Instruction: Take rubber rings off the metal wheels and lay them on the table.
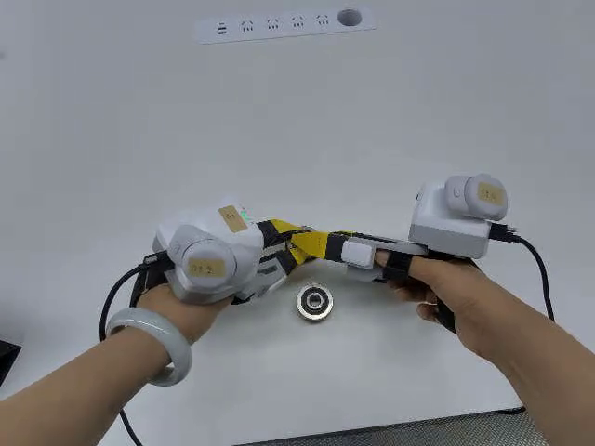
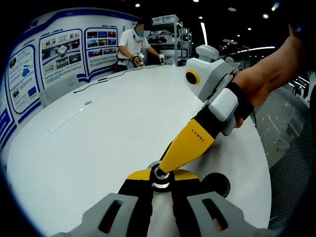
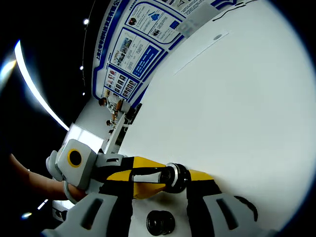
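Left gripper (image 2: 159,174) and right gripper (image 3: 170,174) both pinch 1 metal wheel (image 3: 177,178), a 2nd wheel (image 1: 315,302) lying below.

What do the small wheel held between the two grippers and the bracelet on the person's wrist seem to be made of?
Held wheel: probably steel, bright and polished, with sharp glints. The black band around it looks like matte rubber, with no shine. Bracelet: pale, smooth and glossy, perhaps jade or glass; the look leaves it open.
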{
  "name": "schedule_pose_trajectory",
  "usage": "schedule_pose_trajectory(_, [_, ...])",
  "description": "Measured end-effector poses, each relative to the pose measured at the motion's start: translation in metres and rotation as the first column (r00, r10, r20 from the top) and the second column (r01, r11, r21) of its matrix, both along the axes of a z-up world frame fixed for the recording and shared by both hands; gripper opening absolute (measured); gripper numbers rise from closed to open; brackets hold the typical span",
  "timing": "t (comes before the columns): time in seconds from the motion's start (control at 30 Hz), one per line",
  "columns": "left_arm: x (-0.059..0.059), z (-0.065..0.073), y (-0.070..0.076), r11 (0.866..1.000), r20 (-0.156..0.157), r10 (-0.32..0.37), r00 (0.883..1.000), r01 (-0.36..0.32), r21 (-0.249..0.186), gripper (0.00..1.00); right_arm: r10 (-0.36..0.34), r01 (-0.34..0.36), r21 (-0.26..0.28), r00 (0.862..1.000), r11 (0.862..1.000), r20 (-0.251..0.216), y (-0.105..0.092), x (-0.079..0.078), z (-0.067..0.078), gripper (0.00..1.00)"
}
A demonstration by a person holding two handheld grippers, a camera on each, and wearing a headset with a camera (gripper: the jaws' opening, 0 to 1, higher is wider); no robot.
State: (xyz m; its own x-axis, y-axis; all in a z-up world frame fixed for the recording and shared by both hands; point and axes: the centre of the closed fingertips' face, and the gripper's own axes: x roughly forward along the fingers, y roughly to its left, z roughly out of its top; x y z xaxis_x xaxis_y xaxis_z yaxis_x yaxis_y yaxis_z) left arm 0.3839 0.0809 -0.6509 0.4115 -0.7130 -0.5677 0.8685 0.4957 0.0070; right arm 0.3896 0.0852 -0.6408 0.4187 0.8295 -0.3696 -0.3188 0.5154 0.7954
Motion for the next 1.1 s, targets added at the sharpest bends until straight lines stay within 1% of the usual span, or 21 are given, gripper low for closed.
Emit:
schedule_pose_trajectory(0.1, [0.000, 0.000, 0.000, 1.000, 0.000, 0.000, 1.000, 0.000, 0.000, 0.14, 0.009, -0.009, 0.000, 1.000, 1.000, 0.007, 0.004, 0.002, 0.002, 0.44])
schedule_pose_trajectory(0.13, [0.000, 0.000, 0.000, 1.000, 0.000, 0.000, 1.000, 0.000, 0.000, 0.14, 0.017, -0.017, -0.007, 1.000, 1.000, 0.012, 0.004, 0.004, 0.000, 0.44])
schedule_pose_trajectory(0.27, [0.000, 0.000, 0.000, 1.000, 0.000, 0.001, 1.000, -0.001, 0.001, 0.14, 0.036, -0.035, -0.015, 0.999, 0.999, 0.015, 0.006, 0.004, -0.001, 0.45])
schedule_pose_trajectory(0.57, [0.000, 0.000, 0.000, 1.000, 0.000, -0.002, 1.000, 0.002, -0.001, 0.14, 0.065, -0.065, -0.003, 0.998, 0.998, 0.004, 0.007, -0.003, 0.004, 0.48])
schedule_pose_trajectory(0.7, [0.000, 0.000, 0.000, 1.000, 0.001, -0.001, 1.000, 0.001, 0.001, 0.14, 0.084, -0.084, -0.019, 0.996, 0.996, 0.004, 0.004, -0.010, 0.003, 0.47])
schedule_pose_trajectory(0.87, [0.000, -0.001, 0.000, 1.000, 0.000, 0.003, 1.000, -0.003, -0.001, 0.14, 0.114, -0.114, -0.018, 0.993, 0.993, -0.012, 0.002, -0.019, 0.004, 0.47])
schedule_pose_trajectory(1.1, [0.000, 0.000, 0.000, 1.000, -0.001, 0.004, 1.000, -0.004, -0.001, 0.14, 0.129, -0.129, -0.001, 0.991, 0.992, -0.045, 0.002, -0.026, 0.004, 0.46])
